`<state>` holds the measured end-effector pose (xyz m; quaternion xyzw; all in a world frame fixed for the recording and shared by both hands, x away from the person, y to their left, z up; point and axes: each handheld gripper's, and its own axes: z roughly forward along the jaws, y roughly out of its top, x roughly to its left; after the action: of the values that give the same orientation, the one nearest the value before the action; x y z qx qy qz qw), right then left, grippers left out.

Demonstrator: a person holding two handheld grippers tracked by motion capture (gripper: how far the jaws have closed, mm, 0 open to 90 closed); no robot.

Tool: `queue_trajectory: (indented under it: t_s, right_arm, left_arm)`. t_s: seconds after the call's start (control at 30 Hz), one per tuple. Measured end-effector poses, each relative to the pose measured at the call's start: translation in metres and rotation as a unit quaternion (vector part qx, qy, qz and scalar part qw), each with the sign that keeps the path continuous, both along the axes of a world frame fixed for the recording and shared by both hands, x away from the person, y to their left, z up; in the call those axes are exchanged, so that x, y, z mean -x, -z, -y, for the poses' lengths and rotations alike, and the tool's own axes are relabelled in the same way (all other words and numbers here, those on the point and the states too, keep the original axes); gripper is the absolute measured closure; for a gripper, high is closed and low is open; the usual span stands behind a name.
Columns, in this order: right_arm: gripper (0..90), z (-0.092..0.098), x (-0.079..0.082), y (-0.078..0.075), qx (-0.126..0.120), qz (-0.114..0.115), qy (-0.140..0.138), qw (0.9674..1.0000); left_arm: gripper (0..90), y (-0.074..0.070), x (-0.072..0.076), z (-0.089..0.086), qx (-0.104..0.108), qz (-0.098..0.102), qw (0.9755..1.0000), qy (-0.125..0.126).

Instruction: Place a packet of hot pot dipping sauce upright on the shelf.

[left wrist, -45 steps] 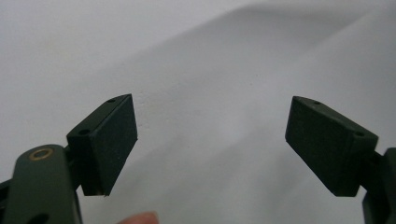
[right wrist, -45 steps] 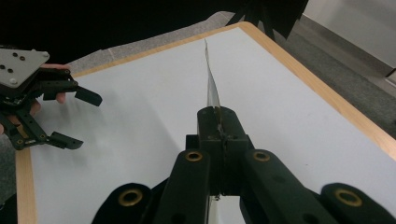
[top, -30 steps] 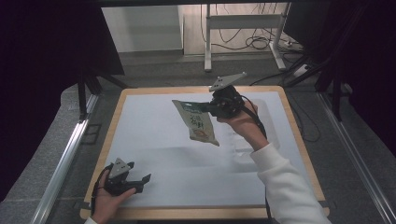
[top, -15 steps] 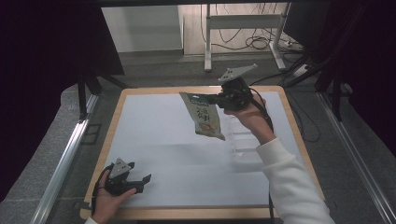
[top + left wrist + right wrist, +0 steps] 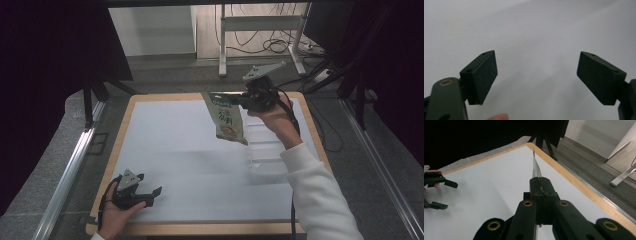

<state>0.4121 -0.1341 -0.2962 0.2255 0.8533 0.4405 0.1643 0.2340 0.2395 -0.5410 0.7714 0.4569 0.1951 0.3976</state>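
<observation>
Overhead, right tool (image 5: 239,100) pinches green-topped printed pouch (image 5: 226,117)

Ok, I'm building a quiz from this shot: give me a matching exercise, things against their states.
Things:
1. left gripper
2. right gripper
3. pouch
4. table

States:
a. hangs in the air by its top edge
b. jaws open, low over the near left corner
c. white top, wooden rim
d. jaws shut, raised over the far side

Pairs: 1-b, 2-d, 3-a, 4-c

High overview; two close jaw-cams
</observation>
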Motion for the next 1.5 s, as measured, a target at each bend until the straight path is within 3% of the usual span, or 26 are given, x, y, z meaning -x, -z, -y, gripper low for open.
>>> queue_trajectory:
  t_s: [0.83,1.5]
  right_arm:
    - [90.0,0.025,-0.016,-0.020,-0.006,0.021,0.026,0.9994]
    - [89.9,0.052,-0.037,-0.019,-0.002,0.021,0.063,0.9978]
  left_arm:
    - [16.8,0.000,0.000,0.000,0.001,0.000,1.0000,-0.001]
    - [16.9,0.000,0.000,0.000,0.001,0.002,1.0000,-0.002]
